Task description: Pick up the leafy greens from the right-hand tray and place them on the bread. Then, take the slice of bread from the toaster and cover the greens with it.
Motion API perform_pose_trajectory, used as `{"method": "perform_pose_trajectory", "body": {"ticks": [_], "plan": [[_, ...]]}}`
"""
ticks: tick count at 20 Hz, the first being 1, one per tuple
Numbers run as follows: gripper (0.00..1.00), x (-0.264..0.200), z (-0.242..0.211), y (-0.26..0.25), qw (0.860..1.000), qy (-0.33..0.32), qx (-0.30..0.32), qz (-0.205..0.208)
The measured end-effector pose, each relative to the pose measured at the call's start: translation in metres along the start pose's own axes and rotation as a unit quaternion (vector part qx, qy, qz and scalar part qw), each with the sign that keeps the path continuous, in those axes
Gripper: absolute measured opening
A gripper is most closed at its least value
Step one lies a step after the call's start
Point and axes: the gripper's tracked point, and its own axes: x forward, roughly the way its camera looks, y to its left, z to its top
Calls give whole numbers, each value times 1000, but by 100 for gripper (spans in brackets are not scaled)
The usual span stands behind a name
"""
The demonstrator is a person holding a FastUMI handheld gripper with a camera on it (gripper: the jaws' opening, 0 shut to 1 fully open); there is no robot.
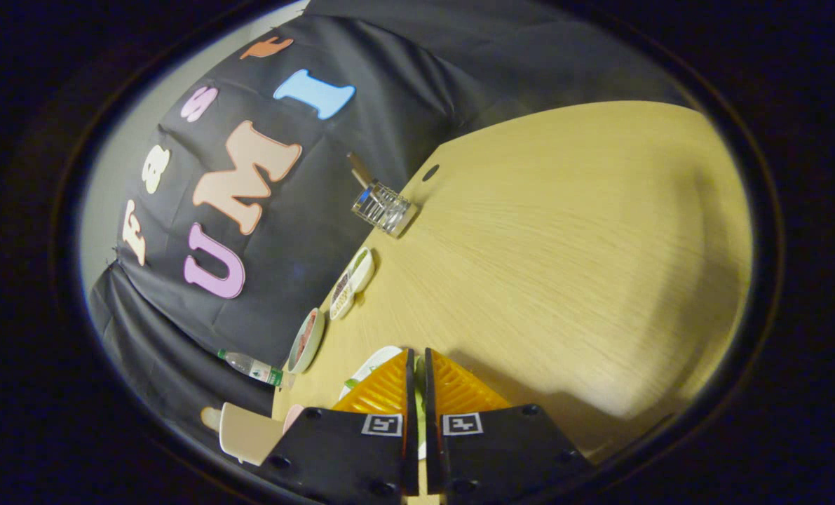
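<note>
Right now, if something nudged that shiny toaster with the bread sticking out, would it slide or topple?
The toaster looks low and boxy on the smooth wooden table, so it would probably slide. The bread stands loose and might wobble. The gripper has its jaws nearly closed, far from it.

The worktop is pale yellow wood with fine straight grain. The toaster is shiny silver with ribbed lines, and a tan slice of bread stands in it. A white tray carries green and brown food, and a pale-rimmed dish holds something reddish brown. The bottle is clear with a green label. A cream cup sits near the gripper, whose fingers are nearly closed.
</note>
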Motion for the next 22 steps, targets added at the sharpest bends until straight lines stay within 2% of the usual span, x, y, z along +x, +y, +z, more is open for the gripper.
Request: {"method": "perform_pose_trajectory", "body": {"ticks": [1, 4, 10, 22], "plan": [[3, -3, 1, -1, 1000, -2, -5, -6], [3, -5, 5, 12, 1000, -9, -15, -1], [3, -25, 15, 69, 999, -25, -12, 46], [3, -89, -52, 219, 987, 5, -34, 159]]}}
